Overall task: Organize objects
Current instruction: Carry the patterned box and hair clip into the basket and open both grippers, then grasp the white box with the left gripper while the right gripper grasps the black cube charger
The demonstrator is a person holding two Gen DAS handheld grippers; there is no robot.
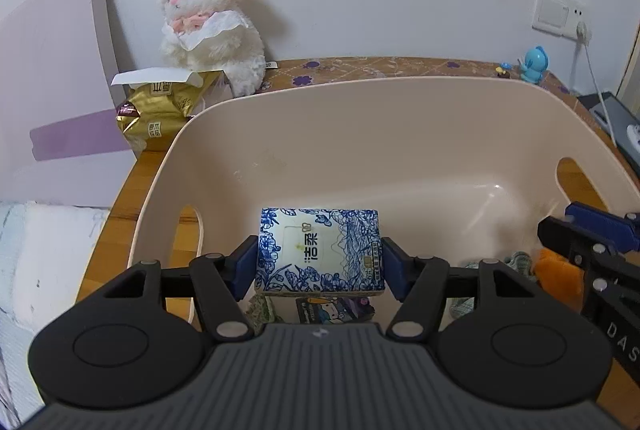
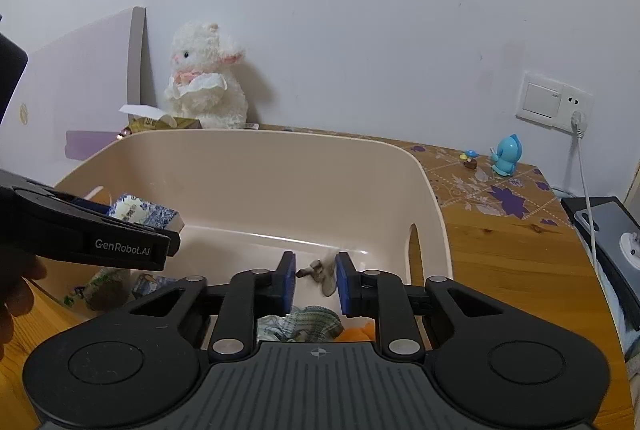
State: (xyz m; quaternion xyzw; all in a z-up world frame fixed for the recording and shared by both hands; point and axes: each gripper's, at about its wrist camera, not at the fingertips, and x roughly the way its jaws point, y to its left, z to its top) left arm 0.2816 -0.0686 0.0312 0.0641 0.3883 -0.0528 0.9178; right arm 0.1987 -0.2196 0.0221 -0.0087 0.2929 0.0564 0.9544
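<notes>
My left gripper (image 1: 320, 264) is shut on a blue-and-white flowered tissue pack (image 1: 320, 246) and holds it over the inside of the beige plastic basket (image 1: 360, 85). From the right wrist view, that pack (image 2: 140, 211) hangs at the basket's (image 2: 280, 137) left side in the left gripper (image 2: 174, 226). My right gripper (image 2: 316, 278) stands over the basket's near right part, its jaws a little apart. A small brownish object (image 2: 322, 276) shows blurred at its fingertips. Below lie a green knitted cloth (image 2: 304, 322) and an orange item (image 2: 356, 334). The right gripper (image 1: 560, 224) enters from the right.
A white plush lamb (image 1: 212, 25) and a golden tissue bag (image 1: 160, 109) stand behind the basket at the left. A blue figurine (image 2: 508, 155) sits at the back right of the wooden table (image 2: 512, 262). A cable (image 2: 586, 189) runs from the wall socket. A printed card (image 1: 332, 310) lies in the basket.
</notes>
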